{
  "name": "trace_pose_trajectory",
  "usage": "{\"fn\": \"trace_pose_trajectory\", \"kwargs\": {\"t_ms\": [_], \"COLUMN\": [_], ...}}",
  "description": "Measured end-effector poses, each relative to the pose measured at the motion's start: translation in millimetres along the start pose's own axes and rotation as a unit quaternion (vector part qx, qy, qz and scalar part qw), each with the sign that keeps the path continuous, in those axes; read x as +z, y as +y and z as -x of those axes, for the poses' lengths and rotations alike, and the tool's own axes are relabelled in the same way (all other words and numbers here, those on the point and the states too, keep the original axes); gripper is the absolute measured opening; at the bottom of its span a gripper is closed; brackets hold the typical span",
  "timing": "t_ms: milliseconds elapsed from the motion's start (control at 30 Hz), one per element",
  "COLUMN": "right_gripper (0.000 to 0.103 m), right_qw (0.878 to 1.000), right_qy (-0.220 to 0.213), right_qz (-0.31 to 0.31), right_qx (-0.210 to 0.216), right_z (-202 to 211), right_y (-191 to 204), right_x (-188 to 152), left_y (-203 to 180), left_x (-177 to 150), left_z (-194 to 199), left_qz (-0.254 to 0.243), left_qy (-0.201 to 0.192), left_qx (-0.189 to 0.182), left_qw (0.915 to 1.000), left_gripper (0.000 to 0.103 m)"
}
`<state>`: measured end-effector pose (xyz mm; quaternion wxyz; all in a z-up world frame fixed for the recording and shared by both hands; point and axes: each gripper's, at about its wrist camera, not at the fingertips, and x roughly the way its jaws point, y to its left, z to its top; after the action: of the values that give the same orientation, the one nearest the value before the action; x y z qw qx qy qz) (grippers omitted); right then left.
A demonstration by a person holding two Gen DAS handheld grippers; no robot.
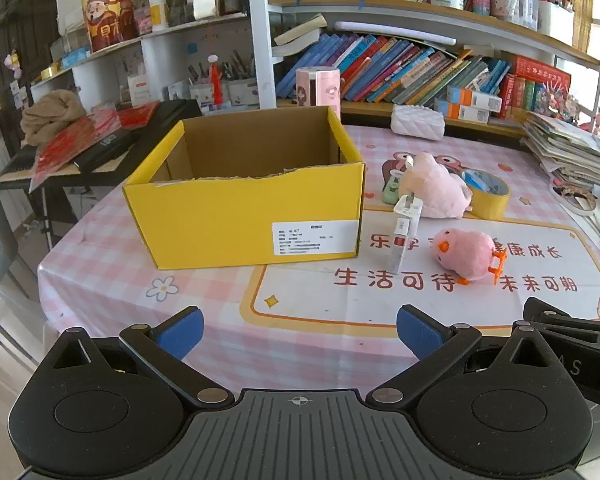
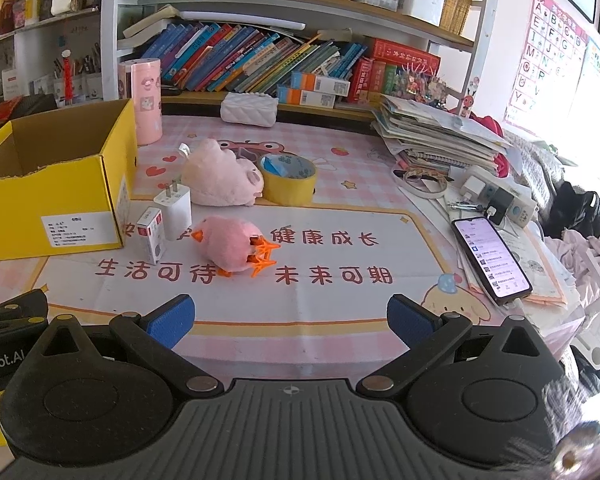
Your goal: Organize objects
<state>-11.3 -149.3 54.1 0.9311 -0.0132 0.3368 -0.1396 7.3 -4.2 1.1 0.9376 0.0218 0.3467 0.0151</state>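
- two grippers hover low over the near edge of the pink checked tablecloth [image 2: 340, 152]; the left gripper [image 1: 300, 330] and the right gripper [image 2: 288, 320] both have their blue pads spread wide with nothing between them.
- the open yellow cardboard box [image 1: 236, 216] stands upright at the left, its white label facing the near side.
- the small white carton [image 2: 151, 236] stands upright just beside the box, with the white plug charger [image 2: 174, 208] close behind it, prongs up.
- the pink plush chick [image 2: 232, 250] lies on its side, long axis across the table, orange beak toward the box, orange feet toward the right.
- the pale pink plush pig [image 2: 220, 178] lies behind it, touching the yellow tape roll [image 2: 288, 180].
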Motion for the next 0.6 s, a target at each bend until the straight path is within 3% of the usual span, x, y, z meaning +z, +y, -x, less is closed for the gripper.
{"fn": "trace_pose_trajectory", "kwargs": {"t_ms": [600], "right_gripper": [0.103], "right_qw": [1.000], "right_qy": [-0.004], "right_qz": [-0.002], "right_qx": [0.000], "right_z": [4.3], "right_y": [-2.8], "right_x": [-0.5], "left_y": [1.1], "left_x": [1.2], "left_z": [7.0], "left_qz": [-0.003], "left_qy": [-0.006], "left_qx": [-0.001], "left_qw": [1.0000], "left_gripper": [0.103]}}
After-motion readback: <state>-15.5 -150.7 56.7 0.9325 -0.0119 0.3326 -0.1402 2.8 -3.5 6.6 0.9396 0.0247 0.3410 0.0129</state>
